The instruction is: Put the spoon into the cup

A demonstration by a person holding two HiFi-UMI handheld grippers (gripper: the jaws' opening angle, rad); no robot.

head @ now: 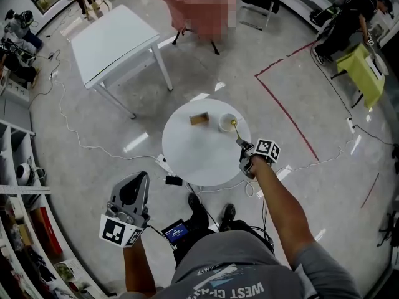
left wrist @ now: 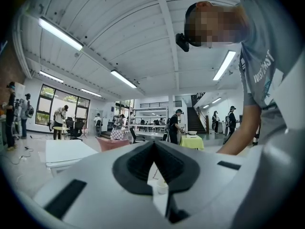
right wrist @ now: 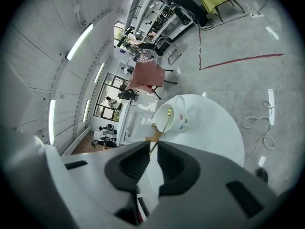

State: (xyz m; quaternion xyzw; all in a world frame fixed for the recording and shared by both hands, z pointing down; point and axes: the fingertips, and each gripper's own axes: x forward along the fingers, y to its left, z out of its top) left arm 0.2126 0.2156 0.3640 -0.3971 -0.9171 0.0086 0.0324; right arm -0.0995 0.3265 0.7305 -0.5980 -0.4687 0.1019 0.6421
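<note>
right gripper [right wrist: 152, 146] jaws ajar, spoon [right wrist: 161, 128] handle between tips, head in cup [right wrist: 181, 120]

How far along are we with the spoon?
Nearly done: the spoon stands bowl-down in the cup, its handle leaning out. In hand: the right tool has its jaws apart around the handle's tip, apparently not pinching. Left to do: draw that tool clear.

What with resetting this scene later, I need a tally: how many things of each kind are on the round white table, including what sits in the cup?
Cup: 1
Spoon, standing in the cup: 1
Small brown block: 1
Total on the round white table: 3
</note>
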